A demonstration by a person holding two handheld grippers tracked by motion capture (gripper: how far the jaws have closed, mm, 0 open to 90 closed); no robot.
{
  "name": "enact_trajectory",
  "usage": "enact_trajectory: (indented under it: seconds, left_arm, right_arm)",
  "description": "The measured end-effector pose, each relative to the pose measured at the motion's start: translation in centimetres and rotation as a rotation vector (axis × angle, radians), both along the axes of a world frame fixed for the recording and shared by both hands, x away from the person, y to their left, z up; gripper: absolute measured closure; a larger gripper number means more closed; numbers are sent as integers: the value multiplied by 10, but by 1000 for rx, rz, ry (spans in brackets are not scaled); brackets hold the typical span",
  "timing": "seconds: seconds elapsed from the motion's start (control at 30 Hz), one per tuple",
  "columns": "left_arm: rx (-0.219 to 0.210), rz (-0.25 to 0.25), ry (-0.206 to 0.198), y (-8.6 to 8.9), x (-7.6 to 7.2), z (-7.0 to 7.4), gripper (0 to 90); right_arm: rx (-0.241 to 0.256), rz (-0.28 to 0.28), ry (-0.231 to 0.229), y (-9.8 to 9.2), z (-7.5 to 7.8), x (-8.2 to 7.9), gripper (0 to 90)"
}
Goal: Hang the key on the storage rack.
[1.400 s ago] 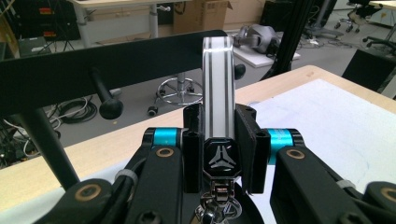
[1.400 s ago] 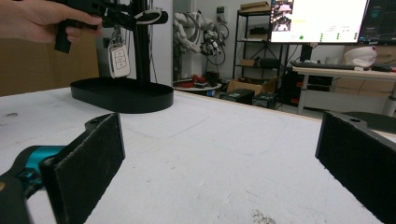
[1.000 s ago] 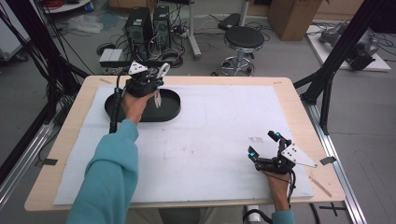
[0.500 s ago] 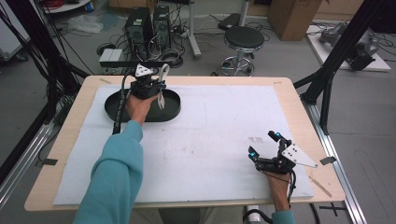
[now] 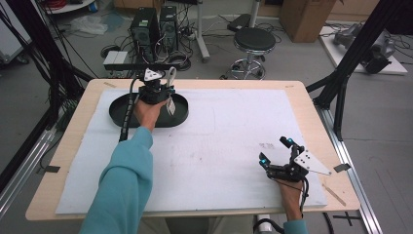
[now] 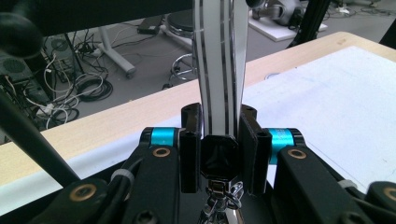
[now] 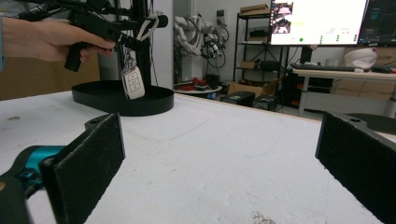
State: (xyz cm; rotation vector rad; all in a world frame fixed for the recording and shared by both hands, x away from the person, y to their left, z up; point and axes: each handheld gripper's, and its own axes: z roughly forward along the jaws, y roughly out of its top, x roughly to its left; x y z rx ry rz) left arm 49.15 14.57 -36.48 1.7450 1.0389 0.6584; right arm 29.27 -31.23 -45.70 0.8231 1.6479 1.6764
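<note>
- The left gripper (image 5: 163,87) is up above the black tray (image 5: 119,113), at the far left of the worktop (image 5: 302,97).
- Its jaws are squeezed tight on a white strap (image 6: 219,70).
- A white car key (image 7: 132,82) hangs from the strap on a little chain, over the tray.
- The right gripper (image 5: 276,152) sits near the front right corner, jaws wide open and holding nothing.

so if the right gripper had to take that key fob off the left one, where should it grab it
Probably the white key fob body itself. It hangs free below the left gripper, which is shut on its strap, above the black tray. The fob is flat, so come in level from the side and close the open right gripper across its two broad faces, below the metal ring.
</note>
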Motion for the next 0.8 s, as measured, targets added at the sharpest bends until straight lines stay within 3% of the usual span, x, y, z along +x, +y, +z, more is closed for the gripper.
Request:
enact_trajectory:
  seconds: [0.23,0.37,0.6,0.63,0.67,0.8]
  left_arm:
    - [-40,-17,8,2,1,-1,676]
    - [-45,-44,-20,1,0,0,599]
    - [-101,-160,-70,7,-8,1,221]
    - [-109,-174,-101,10,-13,1,138]
    - [-110,-174,-102,12,-16,2,37]
    - [-117,-211,-153,29,-36,5,17]
  right_arm:
    - [5,-4,-2,-1,0,0,6]
    - [8,-7,-1,-1,0,0,6]
    - [4,-12,-7,-2,0,0,6]
    - [3,-13,-8,-2,0,0,6]
    - [3,-12,-8,-2,0,0,6]
    - [-1,-9,-8,-2,0,0,6]
